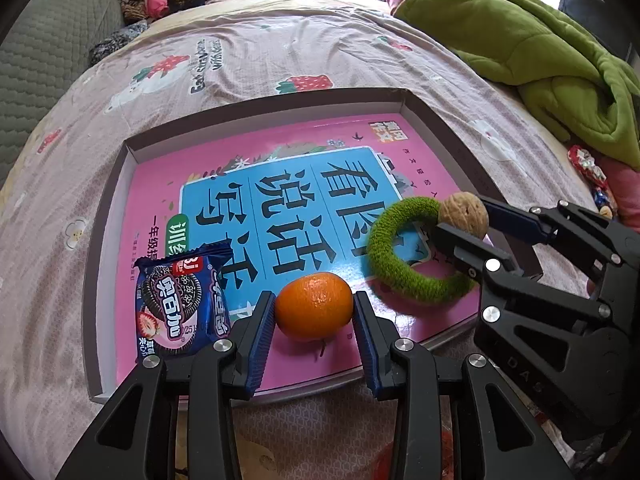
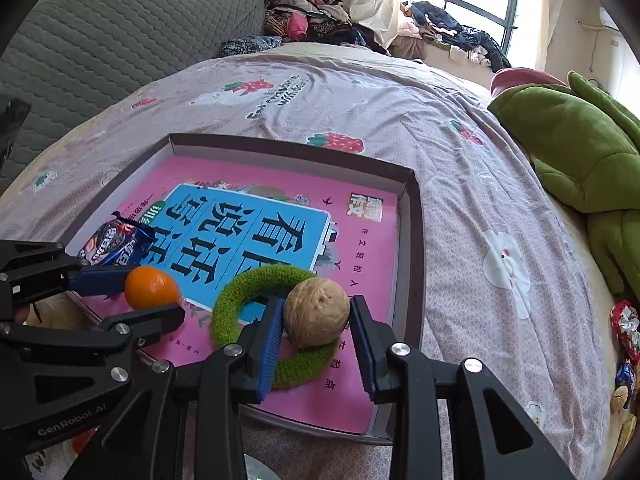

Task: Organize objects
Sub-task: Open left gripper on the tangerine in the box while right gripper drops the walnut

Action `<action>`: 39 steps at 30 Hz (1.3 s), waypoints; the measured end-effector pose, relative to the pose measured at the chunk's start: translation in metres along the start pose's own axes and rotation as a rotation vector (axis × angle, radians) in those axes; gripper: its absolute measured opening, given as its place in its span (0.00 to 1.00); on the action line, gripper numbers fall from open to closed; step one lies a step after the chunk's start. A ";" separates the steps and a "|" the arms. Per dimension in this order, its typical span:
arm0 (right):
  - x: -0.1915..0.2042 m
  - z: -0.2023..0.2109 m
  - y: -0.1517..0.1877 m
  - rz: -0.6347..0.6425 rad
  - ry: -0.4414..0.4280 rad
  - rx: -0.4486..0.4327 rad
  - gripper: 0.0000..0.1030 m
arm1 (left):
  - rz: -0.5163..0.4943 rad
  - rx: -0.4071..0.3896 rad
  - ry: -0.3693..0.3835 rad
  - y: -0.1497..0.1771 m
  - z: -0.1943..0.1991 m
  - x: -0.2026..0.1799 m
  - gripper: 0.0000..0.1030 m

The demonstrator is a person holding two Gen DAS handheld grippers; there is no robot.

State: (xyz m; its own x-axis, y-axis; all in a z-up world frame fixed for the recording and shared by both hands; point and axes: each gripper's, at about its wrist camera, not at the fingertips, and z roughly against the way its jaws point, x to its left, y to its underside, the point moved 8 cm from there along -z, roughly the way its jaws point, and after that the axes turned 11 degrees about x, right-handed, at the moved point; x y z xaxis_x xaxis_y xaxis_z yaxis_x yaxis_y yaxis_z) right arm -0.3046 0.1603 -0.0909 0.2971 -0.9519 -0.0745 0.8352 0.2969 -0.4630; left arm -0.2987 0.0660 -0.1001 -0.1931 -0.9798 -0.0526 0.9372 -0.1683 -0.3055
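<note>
A shallow cardboard tray (image 1: 264, 106) (image 2: 412, 216) lies on the bed with a pink and blue book (image 1: 280, 184) (image 2: 248, 224) inside. On the book lie a blue cookie packet (image 1: 182, 304) (image 2: 116, 240) and a fuzzy green ring (image 1: 400, 260) (image 2: 236, 300). My left gripper (image 1: 314, 312) (image 2: 154, 290) is shut on an orange tangerine (image 1: 314, 306) (image 2: 152, 287) at the tray's near edge. My right gripper (image 2: 316, 316) (image 1: 464, 216) is shut on a brown walnut (image 2: 316, 312) (image 1: 464, 214) just over the green ring.
A green plush blanket (image 1: 540, 48) (image 2: 576, 160) lies to the right. Wrapped candies (image 1: 588, 168) (image 2: 624, 324) sit on the bed right of the tray. A grey headboard (image 2: 120, 32) and a pile of clothes (image 2: 312, 12) are at the back.
</note>
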 end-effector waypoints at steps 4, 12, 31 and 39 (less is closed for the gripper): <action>0.003 0.000 0.001 0.012 0.011 -0.003 0.33 | 0.004 -0.001 0.004 -0.001 0.000 0.001 0.38; 0.008 -0.004 0.003 0.037 0.009 0.016 0.33 | 0.031 -0.002 0.021 -0.004 0.000 0.005 0.39; 0.009 -0.007 0.006 0.047 0.034 0.062 0.34 | 0.049 0.016 0.040 0.002 0.000 0.007 0.40; 0.009 -0.007 0.006 0.040 0.028 0.074 0.42 | 0.070 0.038 0.074 0.006 0.000 0.011 0.44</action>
State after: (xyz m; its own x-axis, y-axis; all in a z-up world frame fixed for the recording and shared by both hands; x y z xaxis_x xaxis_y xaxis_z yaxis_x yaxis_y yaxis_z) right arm -0.3003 0.1528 -0.1005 0.3188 -0.9406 -0.1168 0.8553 0.3385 -0.3923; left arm -0.2952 0.0543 -0.1028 -0.1466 -0.9788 -0.1427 0.9592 -0.1054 -0.2625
